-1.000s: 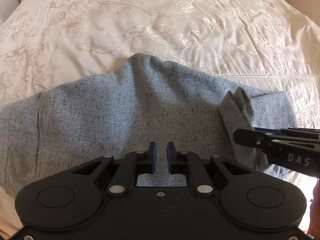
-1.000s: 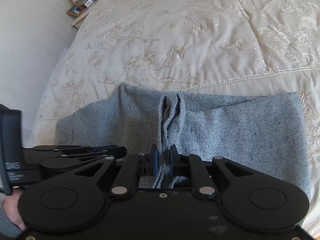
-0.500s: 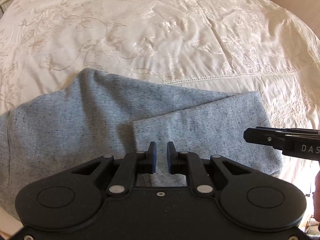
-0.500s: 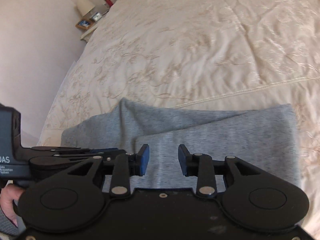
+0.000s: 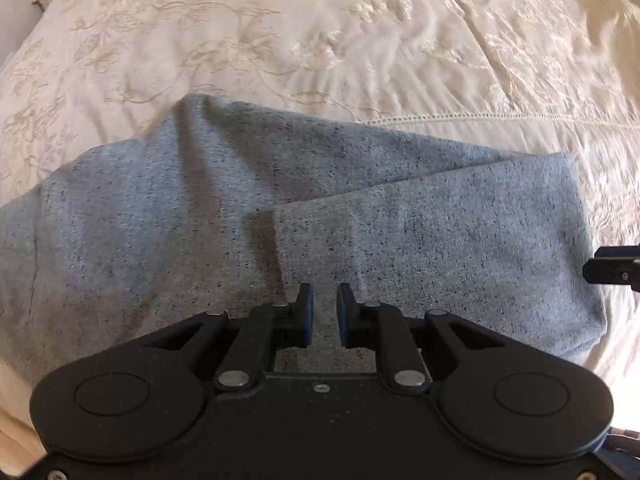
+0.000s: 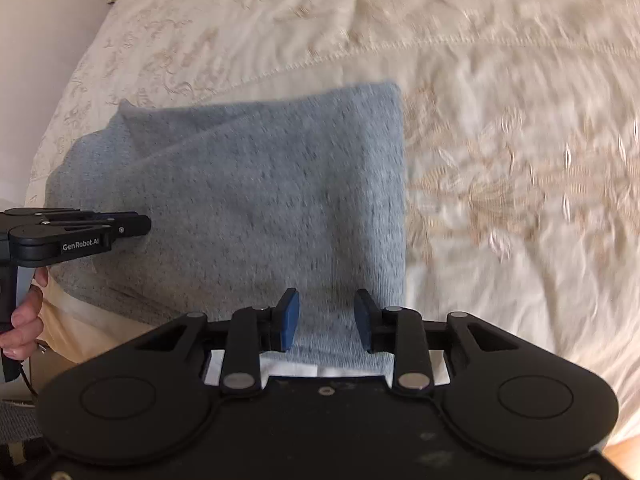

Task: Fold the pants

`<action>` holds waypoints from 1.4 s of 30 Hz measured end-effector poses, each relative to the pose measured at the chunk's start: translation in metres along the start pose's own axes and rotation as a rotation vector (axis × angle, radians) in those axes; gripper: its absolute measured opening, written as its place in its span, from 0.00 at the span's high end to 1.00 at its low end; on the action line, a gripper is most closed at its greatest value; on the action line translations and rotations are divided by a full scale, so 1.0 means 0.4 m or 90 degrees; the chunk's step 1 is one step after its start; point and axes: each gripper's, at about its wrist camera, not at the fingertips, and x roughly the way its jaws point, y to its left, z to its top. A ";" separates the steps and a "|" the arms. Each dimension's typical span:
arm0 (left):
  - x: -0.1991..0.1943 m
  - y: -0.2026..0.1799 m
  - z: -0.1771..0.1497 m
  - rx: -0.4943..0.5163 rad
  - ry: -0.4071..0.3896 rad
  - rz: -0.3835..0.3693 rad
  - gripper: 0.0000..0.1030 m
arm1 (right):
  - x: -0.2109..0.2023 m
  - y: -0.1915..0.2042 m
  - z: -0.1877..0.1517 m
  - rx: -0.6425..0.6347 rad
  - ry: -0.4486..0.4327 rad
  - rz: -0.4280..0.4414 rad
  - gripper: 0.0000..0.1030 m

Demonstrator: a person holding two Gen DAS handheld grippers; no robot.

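Right hand-held gripper (image 6: 327, 318) hangs over the near right corner of the pants (image 6: 256, 200), jaws fairly wide, empty; left hand-held gripper (image 5: 324, 310) over the near middle, narrow gap, nothing pinched. Pants run left-right across the near edge of the bed (image 5: 320, 40), folded flap on the right. Versus a second ago: right has let go of the bunched fold, jaws opened, left's opened slightly; flap now flat

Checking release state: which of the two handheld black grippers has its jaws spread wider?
The right gripper: its blue-padded jaws have just been opening, a wide gap over the folded grey knit pants. The left gripper shows a narrow gap; nothing is pinched.
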 end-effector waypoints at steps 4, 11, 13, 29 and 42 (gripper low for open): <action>-0.044 0.061 -0.038 -0.098 -0.013 0.024 0.78 | -0.016 0.014 0.080 -0.049 -0.043 0.004 0.66; -0.096 0.227 -0.113 -0.250 -0.019 0.069 0.77 | 0.091 0.015 0.190 -0.043 0.000 -0.026 0.68; -0.105 0.286 -0.125 -0.289 -0.019 0.079 0.77 | 0.126 0.017 0.206 -0.037 0.016 -0.041 0.68; -0.094 0.696 -0.054 -0.281 -0.036 0.109 0.78 | 0.076 0.188 0.166 -0.007 -0.034 -0.083 0.66; 0.077 0.815 -0.195 -0.393 -0.010 0.016 0.00 | 0.091 0.396 0.108 0.005 -0.037 -0.077 0.66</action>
